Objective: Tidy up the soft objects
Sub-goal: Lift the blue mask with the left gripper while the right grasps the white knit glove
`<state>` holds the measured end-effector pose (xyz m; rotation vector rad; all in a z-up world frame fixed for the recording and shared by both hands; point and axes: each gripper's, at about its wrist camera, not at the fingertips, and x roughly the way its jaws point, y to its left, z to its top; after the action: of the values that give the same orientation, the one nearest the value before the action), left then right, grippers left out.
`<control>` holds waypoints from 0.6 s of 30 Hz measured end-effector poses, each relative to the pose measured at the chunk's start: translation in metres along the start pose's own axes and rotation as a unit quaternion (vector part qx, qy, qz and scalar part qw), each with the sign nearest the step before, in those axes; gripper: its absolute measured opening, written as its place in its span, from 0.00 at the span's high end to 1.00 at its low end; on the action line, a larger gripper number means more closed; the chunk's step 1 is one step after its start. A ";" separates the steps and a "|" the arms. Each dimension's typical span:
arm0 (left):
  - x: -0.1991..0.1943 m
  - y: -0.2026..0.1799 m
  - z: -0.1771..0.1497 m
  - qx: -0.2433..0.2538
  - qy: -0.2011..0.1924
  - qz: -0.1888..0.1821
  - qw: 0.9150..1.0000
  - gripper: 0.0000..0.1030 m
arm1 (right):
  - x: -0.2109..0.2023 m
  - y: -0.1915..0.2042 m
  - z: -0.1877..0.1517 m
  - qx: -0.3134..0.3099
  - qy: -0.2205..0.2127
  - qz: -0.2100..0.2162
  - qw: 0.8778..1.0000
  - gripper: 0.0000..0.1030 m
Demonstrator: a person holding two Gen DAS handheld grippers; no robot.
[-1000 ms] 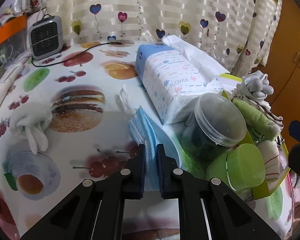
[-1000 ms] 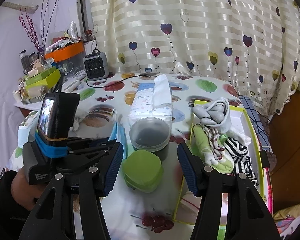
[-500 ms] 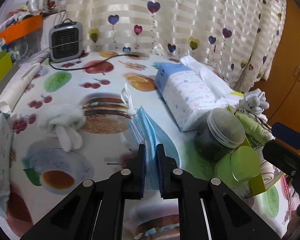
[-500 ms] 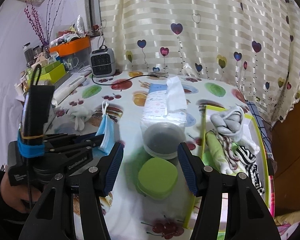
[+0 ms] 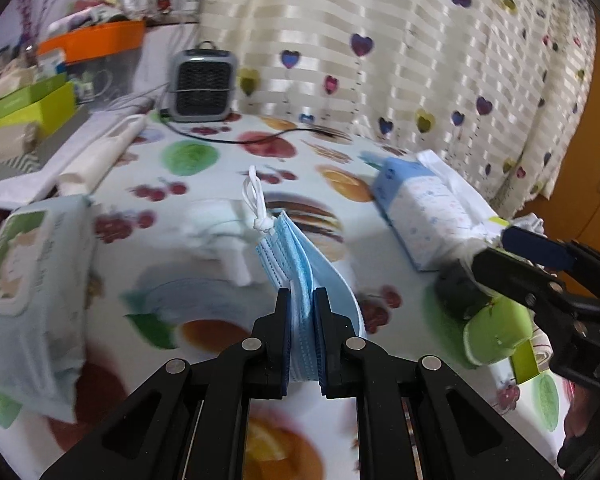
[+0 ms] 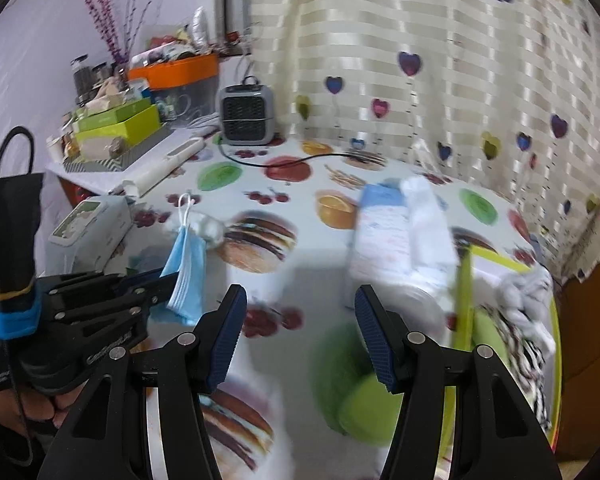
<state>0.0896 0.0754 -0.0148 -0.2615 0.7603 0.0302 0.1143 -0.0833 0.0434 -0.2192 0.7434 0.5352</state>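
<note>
Left wrist view: left gripper [image 5: 301, 300] clenched on a stack of blue face masks [image 5: 296, 258], pinched at one short end only, free end sticking forward with the white ear loops [image 5: 256, 204] knotted at the tip. Held clear above the printed tablecloth [image 5: 204, 160], in front of the grey heater [image 5: 202, 84] and well short of it. Just beyond the masks, a white glove [image 5: 224, 236], blurred. Left of the masks, a wipes pack [image 5: 32, 264]; right of them, the tissue pack [image 5: 420, 208]. Risk here: thin layers gripped at an edge, liable to fan apart or slide out under a quick swing; dangling loops apt to snag on the glove or the tissue pack.

Right wrist view: right gripper [image 6: 300, 332] released, pads wide apart with nothing between them, only tablecloth behind. Left gripper [image 6: 168, 280] at the left with the masks [image 6: 186, 276] hanging downward from its tip. Far right of the heater [image 6: 248, 114], a yellow-green tray [image 6: 464, 292] holding socks [image 6: 524, 296]; nearer, a green lidded box [image 6: 364, 404], smeared. Risk: both tools close together, likely to knock each other or tip the green box.
</note>
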 end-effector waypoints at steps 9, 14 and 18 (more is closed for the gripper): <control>-0.018 0.042 -0.010 -0.034 -0.010 0.018 0.999 0.91 | 0.057 0.040 0.019 -0.033 0.040 0.046 0.998 0.44; -0.023 0.054 -0.013 -0.043 -0.013 0.020 0.999 0.91 | 0.086 0.062 0.034 -0.049 0.050 0.070 0.995 0.44; -0.025 0.062 -0.015 -0.051 -0.014 0.022 0.998 0.91 | 0.109 0.076 0.046 -0.060 0.054 0.092 0.992 0.44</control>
<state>0.0544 0.1334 -0.0220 -0.3415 0.7367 0.1139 0.1670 0.0402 0.0012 -0.2943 0.8429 0.7494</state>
